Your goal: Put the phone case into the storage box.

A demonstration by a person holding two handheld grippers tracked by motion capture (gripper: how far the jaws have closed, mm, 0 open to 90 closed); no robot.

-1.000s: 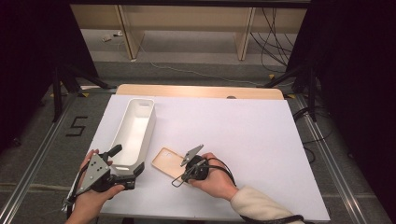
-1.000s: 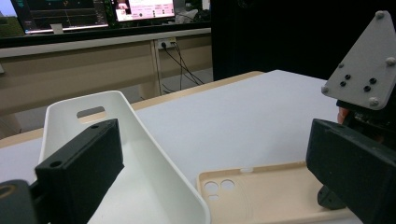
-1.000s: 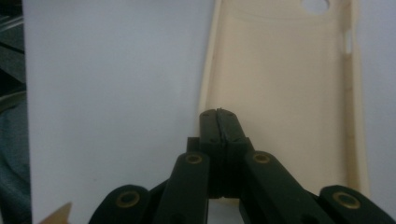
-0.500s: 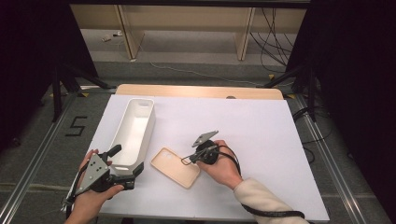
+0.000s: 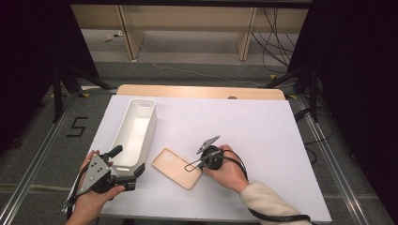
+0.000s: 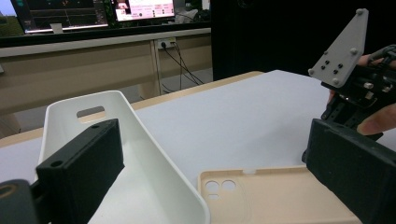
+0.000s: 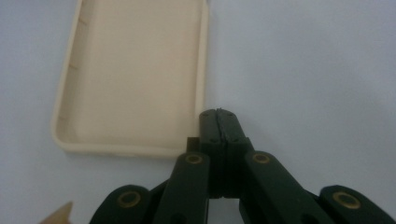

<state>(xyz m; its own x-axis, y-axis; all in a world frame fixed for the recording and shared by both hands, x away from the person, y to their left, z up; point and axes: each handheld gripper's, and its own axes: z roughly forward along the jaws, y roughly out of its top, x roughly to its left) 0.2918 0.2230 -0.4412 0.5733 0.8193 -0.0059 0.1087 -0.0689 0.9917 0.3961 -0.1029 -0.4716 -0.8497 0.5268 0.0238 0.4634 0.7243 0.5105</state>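
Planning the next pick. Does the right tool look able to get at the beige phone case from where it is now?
Probably yes. The right tool sits shut right beside the phone case, at its near corner, with bare table around and nothing between them. It would have to open its jaws first.

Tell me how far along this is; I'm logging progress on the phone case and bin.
Nothing looks finished: the beige phone case lies flat on the table, outside the white bin. In hand: the right tongs are shut with nothing between them, beside the case's edge; the left tongs stand open by the bin's near end. Left: grasping the case.
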